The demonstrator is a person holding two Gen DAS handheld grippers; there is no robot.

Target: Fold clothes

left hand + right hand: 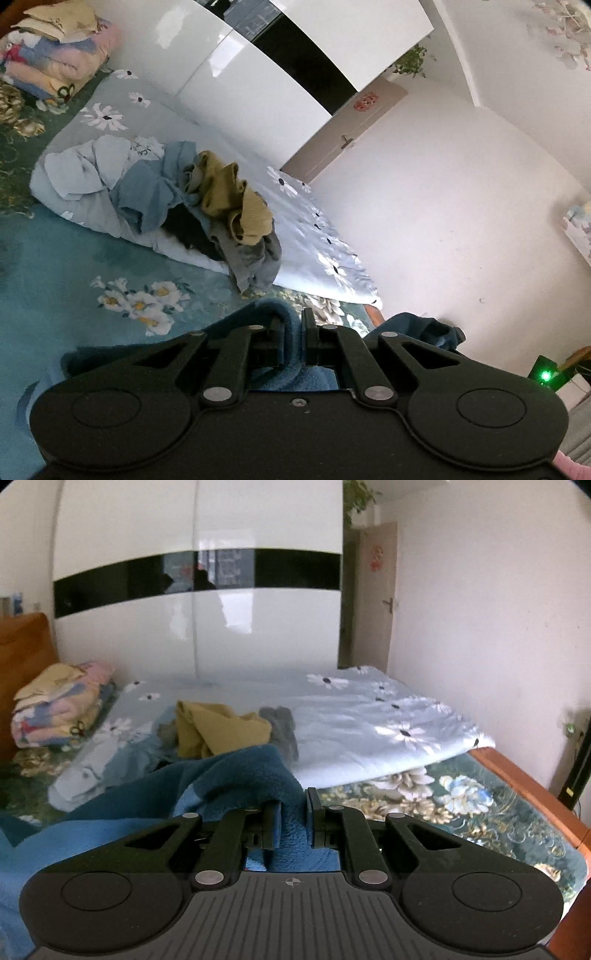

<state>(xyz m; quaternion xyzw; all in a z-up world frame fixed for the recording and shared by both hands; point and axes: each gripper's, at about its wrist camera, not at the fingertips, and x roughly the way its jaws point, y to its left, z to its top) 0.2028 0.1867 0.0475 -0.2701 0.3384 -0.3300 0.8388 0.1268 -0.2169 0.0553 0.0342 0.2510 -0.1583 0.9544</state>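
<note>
My left gripper [291,334] is shut on a fold of a dark blue fleece garment [291,373], held above the bed. My right gripper [293,812] is shut on the same blue fleece garment [236,771], which drapes down to the left. Further back on the bed lies a heap of unfolded clothes [177,192]: a mustard yellow ribbed top [236,206], blue and grey pieces. The heap also shows in the right wrist view [221,731].
A pale floral quilt [369,720] lies folded across the far side of the bed. A stack of folded blankets [59,709] sits at the headboard. A glossy white wardrobe [199,609] stands behind, a door [376,598] to its right. The wooden bed edge [524,779] runs along the right.
</note>
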